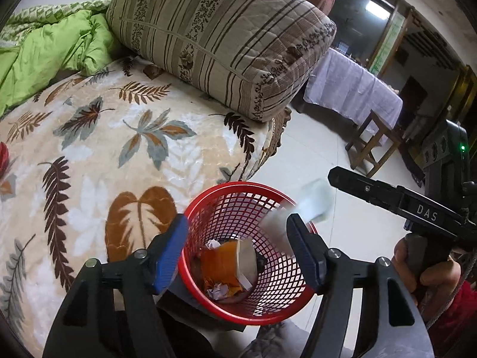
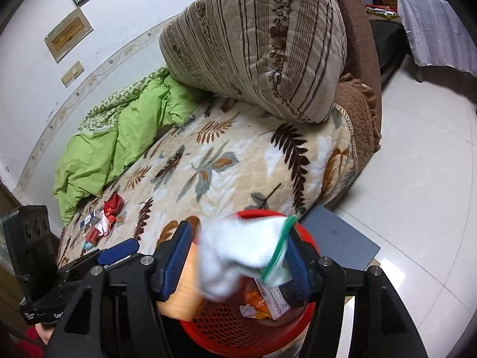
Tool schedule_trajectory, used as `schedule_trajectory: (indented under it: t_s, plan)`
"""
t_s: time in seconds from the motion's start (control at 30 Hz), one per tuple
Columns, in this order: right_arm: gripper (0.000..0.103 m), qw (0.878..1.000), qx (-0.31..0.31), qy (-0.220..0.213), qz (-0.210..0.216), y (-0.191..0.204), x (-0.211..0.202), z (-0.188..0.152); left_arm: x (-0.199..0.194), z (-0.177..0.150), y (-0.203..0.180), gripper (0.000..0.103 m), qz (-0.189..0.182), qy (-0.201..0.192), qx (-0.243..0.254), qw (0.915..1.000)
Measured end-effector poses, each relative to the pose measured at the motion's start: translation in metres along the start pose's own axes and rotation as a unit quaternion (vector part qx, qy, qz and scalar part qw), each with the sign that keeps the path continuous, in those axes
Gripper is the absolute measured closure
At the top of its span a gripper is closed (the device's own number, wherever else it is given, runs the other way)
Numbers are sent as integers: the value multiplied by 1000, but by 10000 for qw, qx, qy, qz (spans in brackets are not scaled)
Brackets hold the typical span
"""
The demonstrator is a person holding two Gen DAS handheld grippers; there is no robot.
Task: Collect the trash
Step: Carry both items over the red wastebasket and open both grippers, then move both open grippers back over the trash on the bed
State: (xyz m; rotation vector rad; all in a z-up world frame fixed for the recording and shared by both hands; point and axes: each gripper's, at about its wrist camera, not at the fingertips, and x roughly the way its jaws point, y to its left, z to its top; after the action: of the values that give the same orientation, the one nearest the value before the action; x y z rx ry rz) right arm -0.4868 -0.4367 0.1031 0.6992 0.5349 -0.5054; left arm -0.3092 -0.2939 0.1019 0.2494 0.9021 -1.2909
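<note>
Inspector: Jaws?

Operator: Both wide on my end. Right gripper (image 2: 238, 264) holds nothing; the blurred white wrapper (image 2: 238, 253) hangs loose above the red mesh basket (image 1: 268, 317). Left gripper (image 1: 237, 249) is empty.

Inspector: Risk?

Operator: Light wrapper may drift, clipping the rim onto the floor.

**Both wrist cams angled down over basket, bed ahead**

Left wrist view: sits just behind the left tool (image 1: 237, 240), looks forward and down along its fingers, close above the red basket (image 1: 268, 313); bed (image 1: 89, 155) ahead-left, right tool (image 1: 331, 176) enters from the right. Right wrist view: just behind the right tool (image 2: 238, 264), same downward tilt, basket (image 2: 208, 331) right below; left tool (image 2: 119, 250) at its left. Shared: basket, bed, striped cushion (image 1: 220, 38) ahead.
</note>
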Motion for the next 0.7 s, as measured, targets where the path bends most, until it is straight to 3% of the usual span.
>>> schedule_trajectory:
  t_s: [0.17, 0.4, 0.5, 0.7]
  plan:
    - [35, 9999, -85, -41, 109, 9, 2, 6, -21, -4, 20, 32, 301, -214, -235, 9990]
    - [35, 9947, -614, 197, 802, 63, 26, 0, -77, -19, 73, 32, 1307, -664, -641, 9871]
    - [35, 9872, -1070, 383, 1115, 104, 43, -10, -105, -31, 101, 32, 1785, -880, -913, 9757]
    - [35, 9713, -1522, 728, 1678, 172, 77, -27, -158, -70, 170, 32, 2658, -1141, -1760, 9409]
